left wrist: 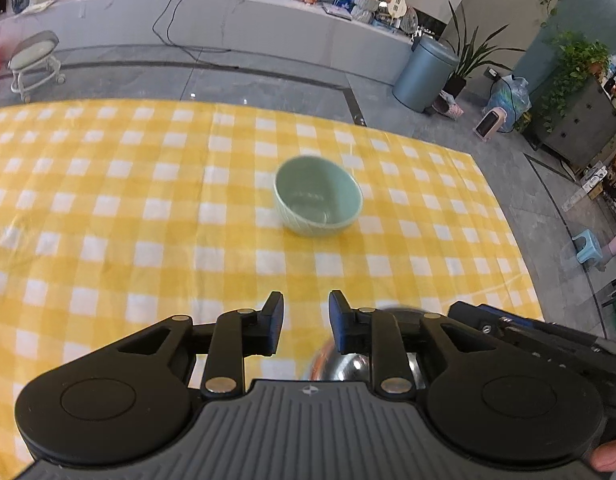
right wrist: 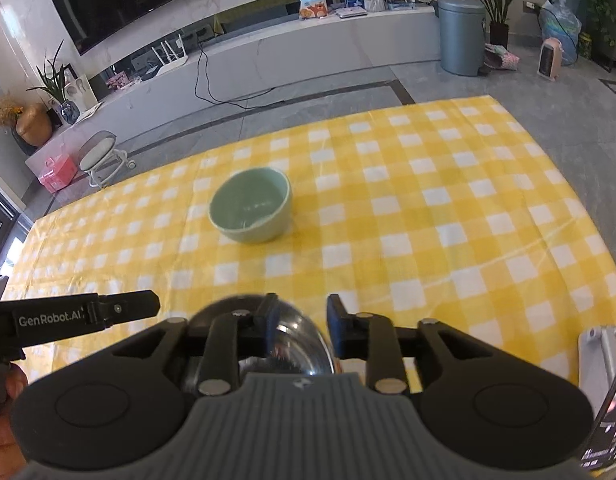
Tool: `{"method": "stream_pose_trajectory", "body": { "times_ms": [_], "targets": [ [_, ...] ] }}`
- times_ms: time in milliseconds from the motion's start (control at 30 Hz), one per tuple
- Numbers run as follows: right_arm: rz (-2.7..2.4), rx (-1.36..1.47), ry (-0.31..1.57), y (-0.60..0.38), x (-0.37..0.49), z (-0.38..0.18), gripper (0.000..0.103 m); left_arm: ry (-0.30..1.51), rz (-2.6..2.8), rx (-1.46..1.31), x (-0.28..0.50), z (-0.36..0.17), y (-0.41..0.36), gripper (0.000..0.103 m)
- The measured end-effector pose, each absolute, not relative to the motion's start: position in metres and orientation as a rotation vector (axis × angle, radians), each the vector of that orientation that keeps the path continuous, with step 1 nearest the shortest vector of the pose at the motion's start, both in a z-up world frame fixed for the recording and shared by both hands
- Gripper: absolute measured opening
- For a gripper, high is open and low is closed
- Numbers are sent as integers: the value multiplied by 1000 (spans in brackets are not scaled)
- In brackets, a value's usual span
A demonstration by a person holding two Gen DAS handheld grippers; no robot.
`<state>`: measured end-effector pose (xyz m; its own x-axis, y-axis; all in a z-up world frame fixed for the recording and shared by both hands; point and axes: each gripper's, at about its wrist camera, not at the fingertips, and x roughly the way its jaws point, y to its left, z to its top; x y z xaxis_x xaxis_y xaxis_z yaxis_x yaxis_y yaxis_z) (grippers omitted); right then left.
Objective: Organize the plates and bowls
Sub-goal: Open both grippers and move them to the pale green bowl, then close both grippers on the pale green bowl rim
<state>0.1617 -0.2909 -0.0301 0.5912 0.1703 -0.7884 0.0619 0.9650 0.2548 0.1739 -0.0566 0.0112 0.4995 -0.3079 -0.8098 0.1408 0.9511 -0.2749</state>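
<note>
While the left gripper [left wrist: 306, 320] hangs over the yellow checked tablecloth [left wrist: 108, 208], its jaws stand a little apart with only cloth showing between the pads, so it holds nothing. Seen from the left wrist, the green bowl [left wrist: 318, 197] sits upright and empty beyond the fingertips, well apart from them, and a steel bowl [left wrist: 348, 364] lies on the near side of the green bowl, low under this gripper's right finger. The right gripper's body reaches in on that same side. From the right wrist, the right gripper [right wrist: 302, 320] also has its jaws partly open; the steel bowl [right wrist: 296, 344] sits beneath its left finger, but whether that pad touches the rim I cannot tell. The green bowl [right wrist: 250, 206] lies farther out than the steel bowl and off to the left, and the left gripper's arm enters from the left edge. My reading is that the 2 grippers are between steps, with the steel bowl set down and the green bowl not yet handled. Next, 1 gripper likely needs to reach out, straddle the green bowl's rim and close on its wall.
</note>
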Motion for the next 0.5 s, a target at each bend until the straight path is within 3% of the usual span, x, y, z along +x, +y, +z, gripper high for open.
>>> {"method": "stream_pose_trajectory", "body": {
  "times_ms": [200, 333, 500],
  "targets": [
    [77, 303, 975, -295, 197, -35, 30, 974, -283, -243, 202, 7, -45, 28],
    [86, 401, 1054, -299, 226, -50, 30, 965, -276, -283, 225, -1, -41, 43],
    [72, 436, 1105, -300, 260, -64, 30, 1007, -274, -274, 257, -15, -45, 43]
  ]
}}
